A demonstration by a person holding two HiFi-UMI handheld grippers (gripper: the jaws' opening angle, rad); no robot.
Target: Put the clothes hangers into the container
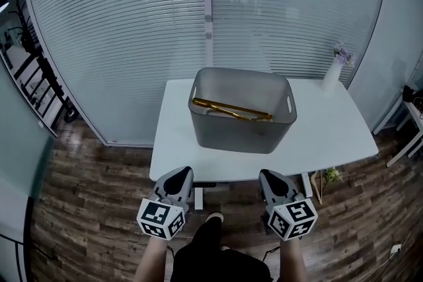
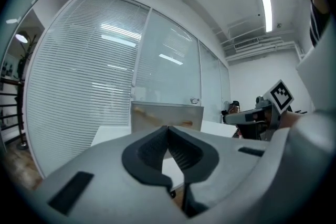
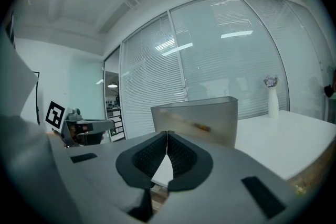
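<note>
Head view: grey translucent container [image 1: 238, 135] sits on the white table [image 1: 330, 132], near its centre, open side up. Golden-brown clothes hangers [image 1: 231, 109] lie inside it, stretched from the 9 o'clock wall toward the 3 o'clock wall; we cannot count them. A white vase [image 1: 332, 76] with small pale purple flowers stands at the container's 2 o'clock, close to the table's far corner and apart from the container. Left gripper [image 1: 180, 172] is at the container's 7 o'clock and right gripper [image 1: 269, 175] at its 5 o'clock. Both are short of the table's near edge, over the wood floor [image 1: 92, 195], and both point toward 12 o'clock. In the left gripper view we see the dark pads meeting at their tips, with nothing between them; the container is straight ahead behind the tips. The right gripper view reads the same: pads closed tip to tip, empty, container ahead, vase at 3 o'clock. Slatted blinds [image 1: 119, 30] behind glass back the table.
</note>
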